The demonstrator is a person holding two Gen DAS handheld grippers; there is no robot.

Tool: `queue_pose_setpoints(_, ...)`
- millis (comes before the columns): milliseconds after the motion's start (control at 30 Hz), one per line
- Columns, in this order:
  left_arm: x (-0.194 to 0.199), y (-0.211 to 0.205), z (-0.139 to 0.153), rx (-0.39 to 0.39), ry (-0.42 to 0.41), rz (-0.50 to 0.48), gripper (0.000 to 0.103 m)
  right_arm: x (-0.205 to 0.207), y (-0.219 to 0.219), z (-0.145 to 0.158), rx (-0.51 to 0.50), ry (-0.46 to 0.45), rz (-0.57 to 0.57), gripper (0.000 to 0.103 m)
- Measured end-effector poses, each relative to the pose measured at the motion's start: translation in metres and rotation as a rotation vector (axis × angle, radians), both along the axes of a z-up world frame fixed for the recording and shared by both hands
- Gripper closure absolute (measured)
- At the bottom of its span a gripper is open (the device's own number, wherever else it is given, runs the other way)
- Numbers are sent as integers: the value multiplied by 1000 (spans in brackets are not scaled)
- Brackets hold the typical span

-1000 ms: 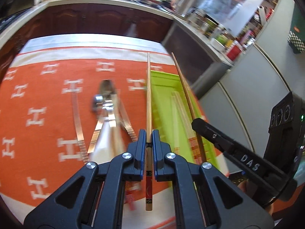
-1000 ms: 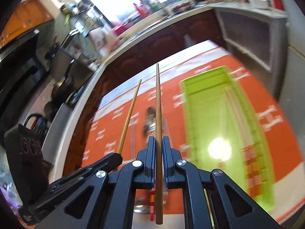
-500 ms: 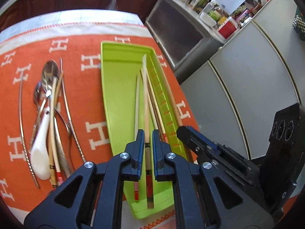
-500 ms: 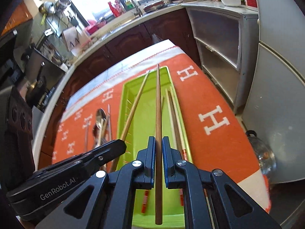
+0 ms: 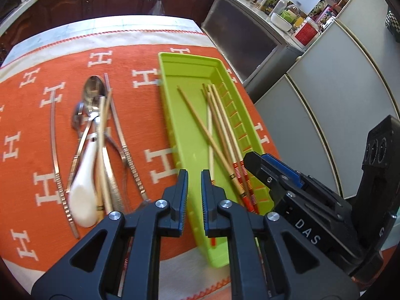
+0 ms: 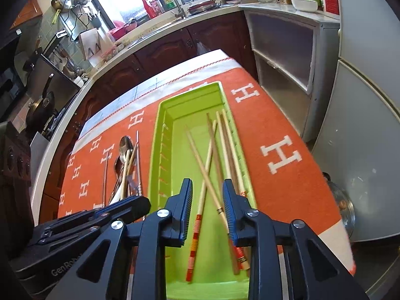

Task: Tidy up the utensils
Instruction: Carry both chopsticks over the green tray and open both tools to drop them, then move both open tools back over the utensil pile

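A lime-green tray (image 5: 190,58) (image 6: 190,95) lies on an orange cloth (image 5: 32,115). Several wooden chopsticks (image 5: 220,125) (image 6: 212,150) rest in it, two of them crossed. My left gripper (image 5: 194,175) hovers over the tray's near left rim, its jaws a narrow gap apart with nothing between them. My right gripper (image 6: 207,187) is over the tray's near end. Its jaws are opening and grip nothing; the chopsticks seen between them lie loose on the tray floor. Left of the tray sits a pile of utensils (image 5: 100,130) (image 6: 125,165) with metal spoons and a white ceramic spoon (image 5: 83,207).
A long metal strip (image 5: 53,135) lies apart at the pile's left. Grey appliance doors (image 5: 325,105) stand just right of the table edge. A glass pot lid (image 6: 347,212) shows below that edge. Dark wood cabinets (image 5: 100,0) run along the back.
Both grippers came down over the tray, and each let go of its wooden chopstick. The two chopsticks now lie in the tray. The right jaws have spread wide, the left only slightly.
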State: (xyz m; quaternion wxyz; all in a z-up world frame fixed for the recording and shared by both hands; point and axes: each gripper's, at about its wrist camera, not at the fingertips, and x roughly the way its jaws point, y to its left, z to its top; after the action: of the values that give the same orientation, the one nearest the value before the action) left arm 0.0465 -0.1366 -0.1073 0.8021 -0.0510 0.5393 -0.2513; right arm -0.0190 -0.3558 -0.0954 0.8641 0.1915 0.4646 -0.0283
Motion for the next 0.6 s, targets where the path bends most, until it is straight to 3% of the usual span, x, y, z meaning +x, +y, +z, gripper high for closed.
queue_pose_setpoints(200,0,47,13,7,-22,63,97,-8,19,9,-5,-25,36,67)
queue_pose_setpoints(467,-2,121,32,29,-85,202,96,-18,50,29,-26,-74,119,66)
queue_pose_setpoints(600,-9,145,32,53,-99,237,96,-25,73,40,-69,-103,150,45)
